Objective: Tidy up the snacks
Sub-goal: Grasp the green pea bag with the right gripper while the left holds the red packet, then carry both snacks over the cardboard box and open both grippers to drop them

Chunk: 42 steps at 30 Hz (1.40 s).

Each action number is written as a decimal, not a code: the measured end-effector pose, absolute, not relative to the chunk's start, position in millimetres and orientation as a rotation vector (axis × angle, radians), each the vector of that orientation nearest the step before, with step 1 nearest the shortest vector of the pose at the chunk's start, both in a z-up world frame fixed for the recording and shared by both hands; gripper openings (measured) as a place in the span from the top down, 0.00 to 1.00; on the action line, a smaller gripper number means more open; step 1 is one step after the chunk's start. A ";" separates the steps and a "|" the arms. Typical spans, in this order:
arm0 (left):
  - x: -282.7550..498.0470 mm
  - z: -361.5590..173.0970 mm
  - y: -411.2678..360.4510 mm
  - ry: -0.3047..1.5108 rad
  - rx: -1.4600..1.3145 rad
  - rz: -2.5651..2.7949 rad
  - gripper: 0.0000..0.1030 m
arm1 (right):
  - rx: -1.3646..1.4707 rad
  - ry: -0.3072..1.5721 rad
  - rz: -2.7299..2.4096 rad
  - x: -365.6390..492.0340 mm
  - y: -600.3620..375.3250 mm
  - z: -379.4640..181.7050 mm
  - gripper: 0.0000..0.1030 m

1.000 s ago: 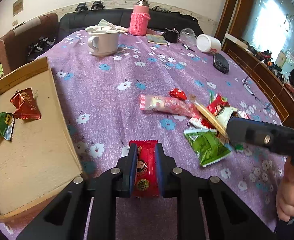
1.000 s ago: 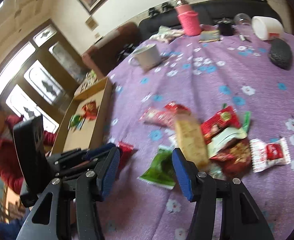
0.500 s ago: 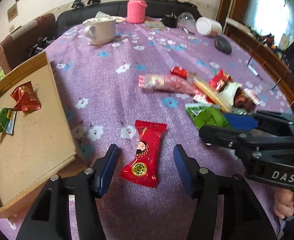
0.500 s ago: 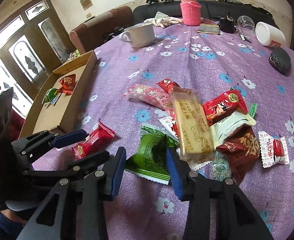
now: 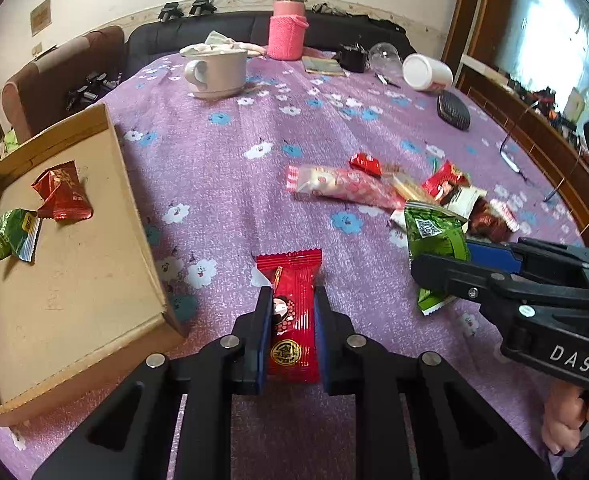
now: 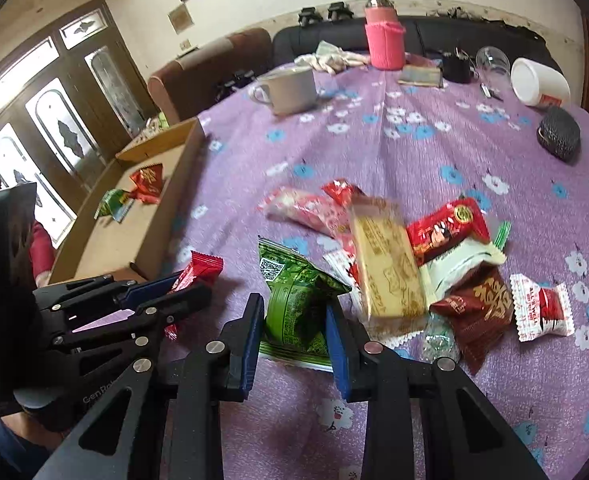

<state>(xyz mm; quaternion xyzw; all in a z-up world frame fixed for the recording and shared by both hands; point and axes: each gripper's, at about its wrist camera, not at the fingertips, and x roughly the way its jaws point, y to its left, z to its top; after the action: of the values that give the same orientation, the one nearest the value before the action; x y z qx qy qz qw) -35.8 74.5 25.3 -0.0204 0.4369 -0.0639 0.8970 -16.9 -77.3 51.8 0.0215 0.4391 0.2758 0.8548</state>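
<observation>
My left gripper [image 5: 293, 300] is shut on a red snack packet [image 5: 292, 320] that lies lengthwise between its blue pads, just right of the cardboard tray [image 5: 74, 280]. The tray holds a red packet [image 5: 62, 196] and a green packet [image 5: 12, 236]. My right gripper [image 6: 294, 316] has its jaws closing on a green snack packet [image 6: 294, 292]. The pads touch both of its sides and it bunches upward. The left wrist view shows this green packet [image 5: 434, 236] raised at the right gripper [image 5: 454, 264]. Behind it lies a heap of loose snacks, among them a yellow biscuit bar [image 6: 386, 272] and a pink packet [image 5: 342, 186].
A purple flowered cloth covers the table. At the far end stand a white mug [image 5: 218, 72] and a pink flask [image 5: 286, 28], with a tipped white jar [image 5: 426, 72] and a black pouch [image 5: 452, 110] to their right. A person's hand [image 5: 566, 420] holds the right gripper's handle.
The left gripper opened over the red packet, then shut on it again. The right gripper swung down to the green packet and narrowed around it, so the packet now bunches up.
</observation>
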 end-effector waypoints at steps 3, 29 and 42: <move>-37.6 29.9 75.6 0.891 -0.051 -0.133 0.83 | 0.056 0.904 0.592 -18.9 -77.6 55.7 0.68; -59.1 74.5 173.2 0.742 -0.219 -0.030 0.82 | 0.104 0.871 0.535 -11.7 -79.9 62.7 0.68; -73.5 58.9 250.1 0.724 -0.276 0.153 0.82 | 0.049 0.905 0.722 -23.7 33.5 85.5 0.68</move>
<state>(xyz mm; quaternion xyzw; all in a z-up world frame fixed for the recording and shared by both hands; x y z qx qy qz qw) -73.5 250.1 58.9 -0.1344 0.3528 0.0746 0.9230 -23.7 33.5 85.5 0.0234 0.4278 0.3412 0.8367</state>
